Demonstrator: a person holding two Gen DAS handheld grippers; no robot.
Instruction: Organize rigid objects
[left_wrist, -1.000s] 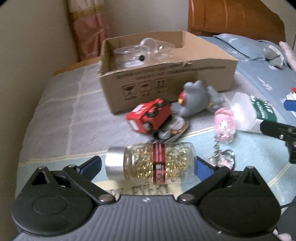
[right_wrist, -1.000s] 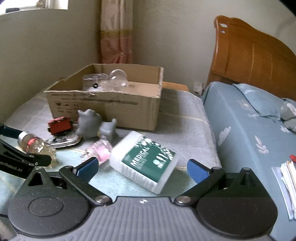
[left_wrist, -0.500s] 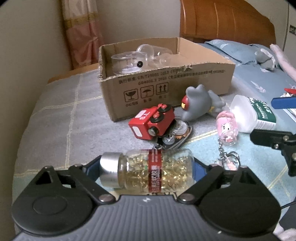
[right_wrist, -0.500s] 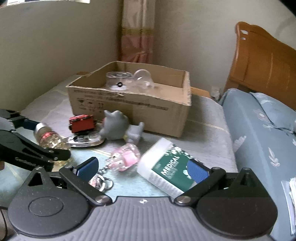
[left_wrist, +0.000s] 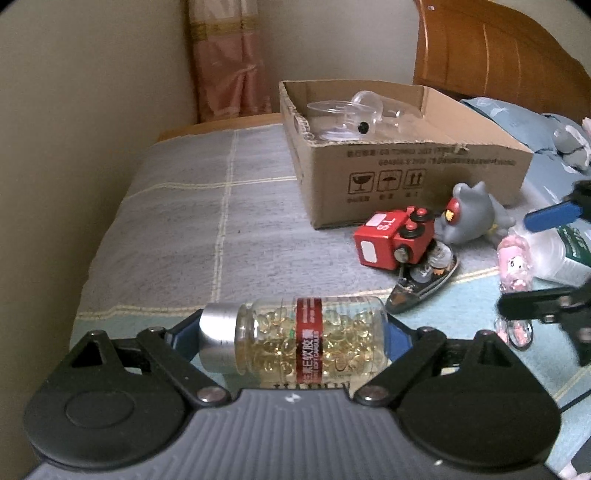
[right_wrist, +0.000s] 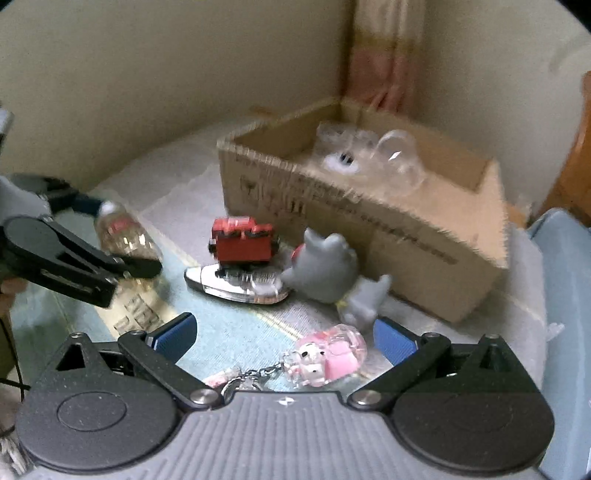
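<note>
left jaws clamp the capsule bottle (left_wrist: 310, 338) crosswise; right jaws apparently wide around the pink keychain (right_wrist: 327, 360).

We see a grey checked bed (left_wrist: 192, 221) carrying an open brown cardboard box (left_wrist: 406, 173), red toy truck (left_wrist: 395, 240), grey cat figurine (left_wrist: 469, 218) and pink keychain charm (right_wrist: 328, 358).

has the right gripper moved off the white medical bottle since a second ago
Yes. The right gripper swung left: a second ago the bottle lay between its fingers, now the pink keychain does, with the cardboard box shifted rightward in its view.
</note>
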